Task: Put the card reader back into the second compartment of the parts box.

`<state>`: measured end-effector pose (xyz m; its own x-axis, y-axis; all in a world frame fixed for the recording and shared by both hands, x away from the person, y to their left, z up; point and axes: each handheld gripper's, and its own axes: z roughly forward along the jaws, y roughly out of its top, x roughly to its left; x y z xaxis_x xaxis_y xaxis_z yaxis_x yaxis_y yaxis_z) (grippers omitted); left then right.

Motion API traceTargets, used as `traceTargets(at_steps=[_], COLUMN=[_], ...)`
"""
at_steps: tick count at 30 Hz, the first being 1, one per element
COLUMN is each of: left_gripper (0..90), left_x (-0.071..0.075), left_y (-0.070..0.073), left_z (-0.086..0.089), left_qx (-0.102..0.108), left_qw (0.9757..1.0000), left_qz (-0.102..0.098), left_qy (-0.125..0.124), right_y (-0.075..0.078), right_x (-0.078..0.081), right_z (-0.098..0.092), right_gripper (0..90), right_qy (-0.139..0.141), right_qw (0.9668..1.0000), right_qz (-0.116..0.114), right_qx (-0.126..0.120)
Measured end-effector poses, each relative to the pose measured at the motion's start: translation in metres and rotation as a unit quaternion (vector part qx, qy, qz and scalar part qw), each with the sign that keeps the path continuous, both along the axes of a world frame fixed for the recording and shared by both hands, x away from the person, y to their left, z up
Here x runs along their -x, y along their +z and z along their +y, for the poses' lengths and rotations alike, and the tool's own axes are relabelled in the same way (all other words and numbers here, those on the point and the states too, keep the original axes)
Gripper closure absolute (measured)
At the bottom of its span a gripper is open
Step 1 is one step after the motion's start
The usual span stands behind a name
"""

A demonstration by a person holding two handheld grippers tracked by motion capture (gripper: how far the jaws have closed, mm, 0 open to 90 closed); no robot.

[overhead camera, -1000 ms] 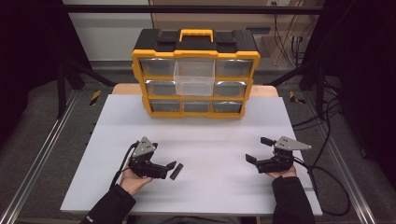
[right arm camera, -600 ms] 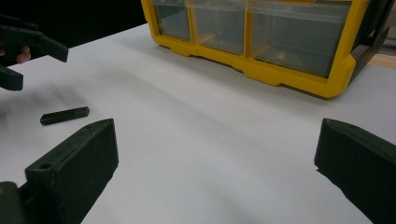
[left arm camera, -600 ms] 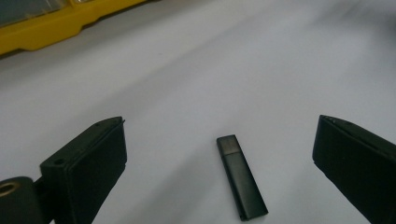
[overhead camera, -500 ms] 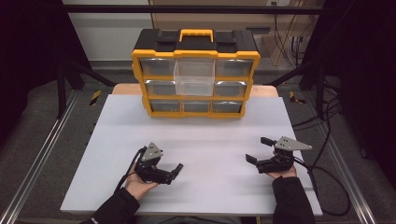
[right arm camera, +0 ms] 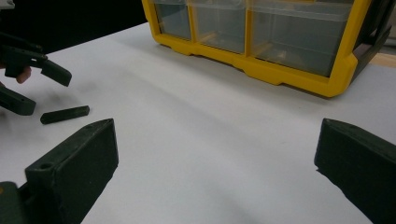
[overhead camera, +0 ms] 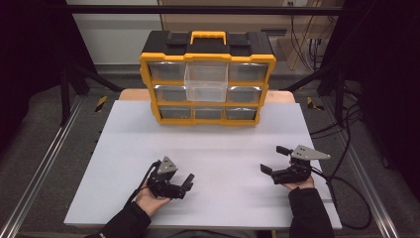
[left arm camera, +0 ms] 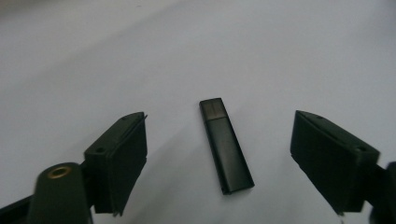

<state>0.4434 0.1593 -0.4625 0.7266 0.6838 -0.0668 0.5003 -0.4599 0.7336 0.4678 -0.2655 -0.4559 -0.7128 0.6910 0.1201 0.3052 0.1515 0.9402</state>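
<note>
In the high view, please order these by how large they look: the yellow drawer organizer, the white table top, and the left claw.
1. White table top, the largest.
2. Yellow drawer organizer.
3. Left claw, the smallest, though it lies nearer the camera than the organizer.

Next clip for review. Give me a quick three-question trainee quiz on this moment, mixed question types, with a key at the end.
1. True or false: the left gripper already clamps the black USB stick.
2. Multiple choice: where does the USB stick lie? A) in a drawer of the yellow organizer B) flat on the white table, between the left gripper's jaws C) in the right gripper
3. Short answer: what does the right gripper hold?

Key:
1. False. The jaws have just been closing, but both pads stand clear of the stick.
2. B.
3. Nothing; its jaws stand open over bare table.
</note>
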Motion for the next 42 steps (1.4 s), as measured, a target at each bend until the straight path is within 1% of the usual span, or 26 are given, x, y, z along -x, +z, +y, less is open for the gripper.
traceTargets(at_steps=[1,3,7,8,11,12,16,17,21,22,23,24,32,39,42], left_gripper=[22.1,25.3,29.1,30.5,34.2,34.2,41.5,41.5,48.2,48.2,51.2,52.1,59.2,64.0,65.5], left_x=[-0.0002,-0.0001,0.0005,0.0006,0.0008,0.0008,0.0006,0.0007,0.0008,0.0006,0.0004,0.0003,-0.0001,-0.0001,-0.0001], left_y=[-0.0012,-0.0021,-0.0033,-0.0043,-0.0052,-0.0057,-0.0069,-0.0072,-0.0078,-0.0079,-0.008,-0.0081,-0.0091,-0.0093,-0.0093], left_z=[-0.0004,-0.0007,-0.0022,-0.0033,-0.0043,-0.0047,-0.0057,-0.006,-0.0068,-0.0067,-0.0066,-0.0067,-0.0077,-0.0085,-0.0087], left_qx=[-0.002,-0.005,-0.011,-0.015,-0.018,-0.019,-0.026,-0.027,-0.028,-0.026,-0.024,-0.022,-0.032,-0.037,-0.036], left_qw=[1.0,0.9999,0.9999,0.9998,0.9996,0.9996,0.9993,0.9993,0.9992,0.9991,0.9991,0.9991,0.9989,0.9989,0.9989], left_qz=[0.006,0.009,0.011,0.014,0.017,0.019,0.022,0.023,0.025,0.027,0.03,0.031,0.029,0.027,0.028], left_qy=[-0.001,-0.002,-0.004,-0.007,-0.01,-0.01,-0.012,-0.013,-0.017,-0.019,-0.019,-0.021,-0.017,-0.013,-0.011], right_y=[0.0,0.0,-0.0002,-0.0003,-0.0002,-0.0002,-0.0002,-0.0002,-0.0004,-0.0004,-0.0004,-0.0003,-0.0004,-0.0002,-0.0003], right_x=[0.0,0.0001,-0.0001,-0.0001,-0.0001,-0.0001,-0.0001,-0.0001,-0.0001,-0.0001,-0.0001,-0.0001,-0.0002,-0.0001,-0.0002], right_z=[0.0,0.0001,0.0004,0.0005,0.0005,0.0005,0.0008,0.0008,0.0012,0.0012,0.0013,0.0014,0.0018,0.0016,0.0018], right_gripper=[0.1,0.1,0.1,0.1,0.1,0.1,0.1,0.1,0.1,0.1,0.1,0.1,0.1,0.1,0.2], right_qy=[0.0,0.0,0.0,0.0,0.001,0.001,0.001,0.001,0.001,0.001,0.001,0.002,0.002,0.002,0.002], right_qw=[1.0,1.0,1.0,1.0,1.0,1.0,1.0,1.0,1.0,1.0,1.0,1.0,1.0,1.0,1.0], right_qz=[0.0,0.0,0.0,0.0,0.0,0.0,0.0,0.0,0.001,0.001,0.001,0.001,0.001,0.001,0.001], right_qx=[0.0,0.0,0.001,0.001,0.0,0.0,0.001,0.001,0.002,0.002,0.002,0.002,0.003,0.003,0.003])
